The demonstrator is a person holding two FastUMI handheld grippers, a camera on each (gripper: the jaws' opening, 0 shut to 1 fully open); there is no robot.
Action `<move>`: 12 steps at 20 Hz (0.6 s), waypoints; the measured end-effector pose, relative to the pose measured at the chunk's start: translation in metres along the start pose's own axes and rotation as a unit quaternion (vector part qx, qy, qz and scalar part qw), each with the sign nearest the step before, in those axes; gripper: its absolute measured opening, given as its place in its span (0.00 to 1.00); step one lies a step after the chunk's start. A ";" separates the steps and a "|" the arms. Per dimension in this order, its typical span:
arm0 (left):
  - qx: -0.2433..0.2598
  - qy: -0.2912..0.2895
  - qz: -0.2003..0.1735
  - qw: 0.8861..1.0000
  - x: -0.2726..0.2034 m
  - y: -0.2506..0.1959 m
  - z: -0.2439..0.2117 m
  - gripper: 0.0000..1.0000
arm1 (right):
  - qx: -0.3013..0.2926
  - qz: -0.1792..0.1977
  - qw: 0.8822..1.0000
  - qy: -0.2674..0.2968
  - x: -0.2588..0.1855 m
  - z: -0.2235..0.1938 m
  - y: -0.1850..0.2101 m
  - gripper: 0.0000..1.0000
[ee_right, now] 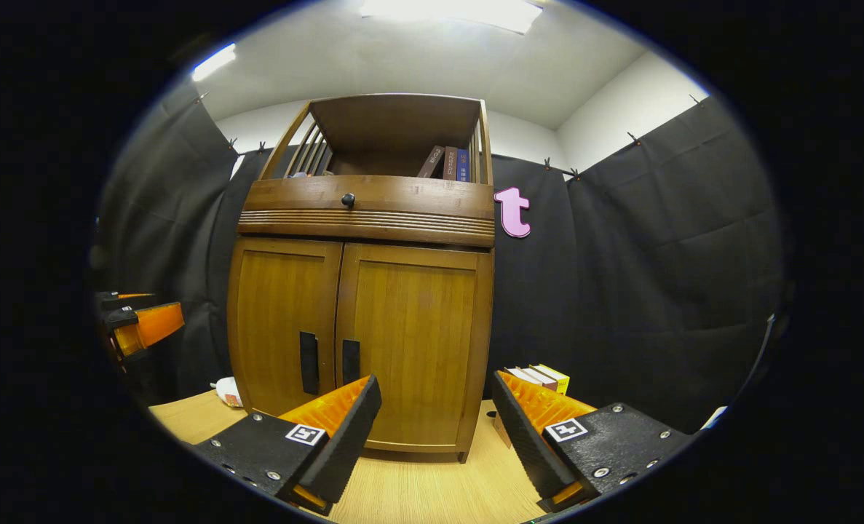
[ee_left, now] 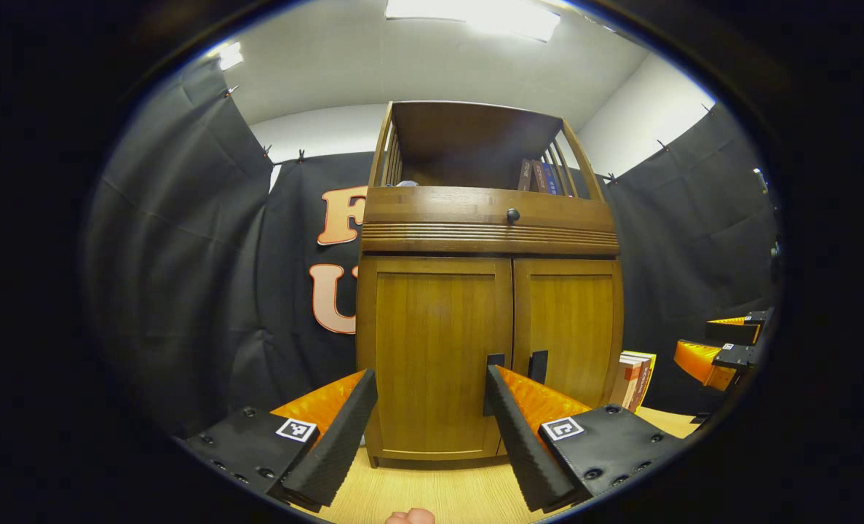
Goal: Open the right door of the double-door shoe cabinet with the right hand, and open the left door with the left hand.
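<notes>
Left tongs (ee_left: 429,429) agape, empty — right tongs (ee_right: 435,429) likewise (both level, pointing forward, well apart).

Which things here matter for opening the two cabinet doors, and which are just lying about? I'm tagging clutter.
For the job:
shoe cabinet
right door and its handle
left door and its handle
left gripper, open
right gripper, open

Lying about:
books on the top shelf
books on the floor beside the cabinet
drawer knob
</notes>
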State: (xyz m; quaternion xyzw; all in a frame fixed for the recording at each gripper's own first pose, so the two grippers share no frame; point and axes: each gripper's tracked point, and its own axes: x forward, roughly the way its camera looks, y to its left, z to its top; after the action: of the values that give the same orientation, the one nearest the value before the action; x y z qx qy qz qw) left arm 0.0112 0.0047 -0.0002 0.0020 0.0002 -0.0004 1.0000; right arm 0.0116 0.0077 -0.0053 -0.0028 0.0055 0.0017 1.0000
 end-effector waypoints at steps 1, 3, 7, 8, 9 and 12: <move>0.000 0.001 0.000 1.000 0.000 0.000 0.000 0.96 | 0.000 0.000 1.000 0.001 0.000 0.000 0.000 0.94; 0.001 0.001 0.001 1.000 -0.001 0.000 -0.001 0.96 | 0.001 0.000 1.000 0.001 -0.001 -0.001 0.001 0.94; 0.002 0.002 0.001 1.000 -0.001 0.001 -0.002 0.94 | 0.002 0.002 1.000 0.001 0.000 0.000 0.001 0.94; 0.002 0.002 0.002 1.000 0.000 0.001 -0.002 0.94 | 0.002 0.003 1.000 0.001 0.001 0.001 0.002 0.94; 0.002 0.003 0.002 1.000 0.000 0.002 -0.002 0.94 | 0.002 0.003 1.000 0.001 0.001 0.001 0.002 0.94; -0.003 0.002 0.000 1.000 -0.002 0.000 -0.002 0.94 | -0.001 0.005 1.000 0.002 0.002 0.000 0.003 0.94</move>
State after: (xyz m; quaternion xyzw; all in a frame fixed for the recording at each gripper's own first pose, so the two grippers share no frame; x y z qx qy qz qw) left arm 0.0088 0.0050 -0.0021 -0.0011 0.0026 -0.0003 1.0000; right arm 0.0132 0.0110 -0.0052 -0.0035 0.0079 0.0065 0.9999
